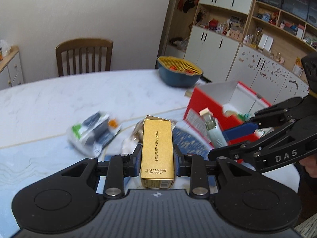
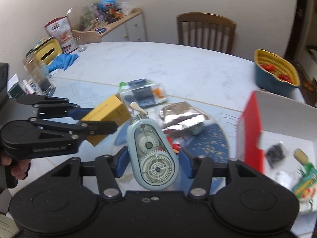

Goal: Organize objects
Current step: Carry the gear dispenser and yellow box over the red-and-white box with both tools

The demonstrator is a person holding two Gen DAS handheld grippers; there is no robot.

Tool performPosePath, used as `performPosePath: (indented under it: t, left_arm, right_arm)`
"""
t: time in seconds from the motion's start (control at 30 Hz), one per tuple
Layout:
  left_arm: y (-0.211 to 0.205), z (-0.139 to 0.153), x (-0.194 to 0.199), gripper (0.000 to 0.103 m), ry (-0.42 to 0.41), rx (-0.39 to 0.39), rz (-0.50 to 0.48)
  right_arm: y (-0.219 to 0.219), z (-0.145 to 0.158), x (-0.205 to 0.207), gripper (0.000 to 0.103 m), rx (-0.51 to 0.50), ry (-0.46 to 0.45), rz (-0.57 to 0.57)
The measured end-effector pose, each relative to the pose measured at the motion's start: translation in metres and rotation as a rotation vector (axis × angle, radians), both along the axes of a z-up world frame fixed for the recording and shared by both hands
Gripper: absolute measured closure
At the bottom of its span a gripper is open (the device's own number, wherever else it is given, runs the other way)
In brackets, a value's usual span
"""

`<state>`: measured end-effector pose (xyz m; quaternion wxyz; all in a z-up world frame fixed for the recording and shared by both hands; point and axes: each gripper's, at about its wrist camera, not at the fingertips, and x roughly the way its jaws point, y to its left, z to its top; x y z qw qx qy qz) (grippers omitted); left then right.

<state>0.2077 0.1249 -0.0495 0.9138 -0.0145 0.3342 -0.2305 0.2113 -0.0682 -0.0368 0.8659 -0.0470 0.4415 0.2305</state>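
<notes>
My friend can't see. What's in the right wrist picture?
The right gripper holds a pale blue tape dispenser in its jaws above a table. The left gripper holds a gold box; a red box stands right.

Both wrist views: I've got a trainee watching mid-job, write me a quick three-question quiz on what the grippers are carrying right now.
1. True or false: the left gripper is shut on the gold carton.
2. What does the right gripper hold? A) a foil pouch B) the pale blue correction tape dispenser C) a glass jar
3. Fill in: the open box beside the right gripper, already holding a few items, is white inside and ____ outside.

Key: 1 true; 2 B; 3 red.
</notes>
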Motion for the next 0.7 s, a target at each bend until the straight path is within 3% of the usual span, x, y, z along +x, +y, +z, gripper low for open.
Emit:
performPosePath:
  t: [0.43, 0.7]
  left_arm:
    - [-0.088, 0.033, 0.008, 0.073, -0.081, 0.023, -0.037]
    - [-0.141, 0.035, 0.021, 0.073, -0.066, 0.030, -0.048]
  right_arm:
    - [-0.086, 0.032, 0.007, 0.050, 0.013, -0.054, -0.148]
    - [-0.153, 0.038, 0.019, 0.050, -0.011, -0.077, -0.239]
